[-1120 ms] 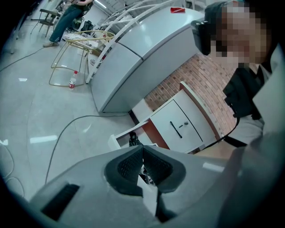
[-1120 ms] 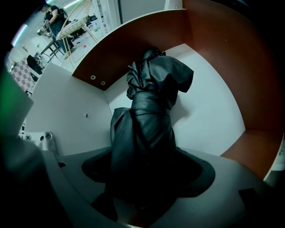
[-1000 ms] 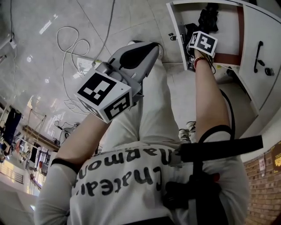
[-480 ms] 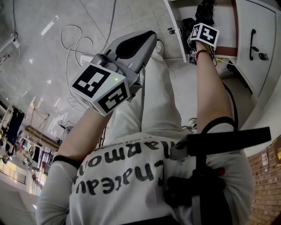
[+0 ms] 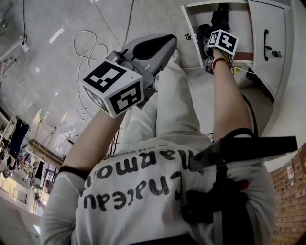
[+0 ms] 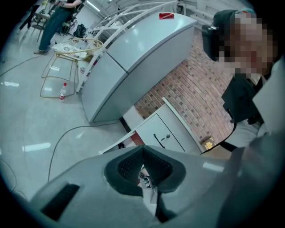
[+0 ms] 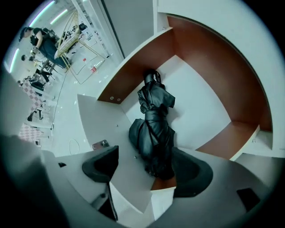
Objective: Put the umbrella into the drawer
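Note:
A black folded umbrella (image 7: 153, 129) lies lengthwise in the open drawer (image 7: 209, 58), which has a white floor and red-brown walls. The umbrella's near end reaches the drawer's front edge, beside my right gripper's right pad (image 7: 192, 174). My right gripper (image 7: 147, 171) hangs open over that edge with its jaws wide apart. In the head view the right gripper (image 5: 213, 29) sits at the drawer (image 5: 191, 28), with the umbrella (image 5: 222, 14) just beyond it. My left gripper (image 5: 165, 45) is raised over the person's legs, shut and holding nothing; the left gripper (image 6: 142, 165) shows its pads meeting.
A white cabinet door (image 5: 265, 45) with a black handle stands to the right of the drawer. White cables (image 5: 86, 43) loop on the glossy floor at left. The person's legs (image 5: 172, 110) fill the middle. A brick wall (image 6: 191, 89) and a large grey casing (image 6: 133, 58) stand behind.
The head camera has shifted a little. The left gripper has lifted and turned slightly. The right gripper stays at the drawer, where the umbrella still lies.

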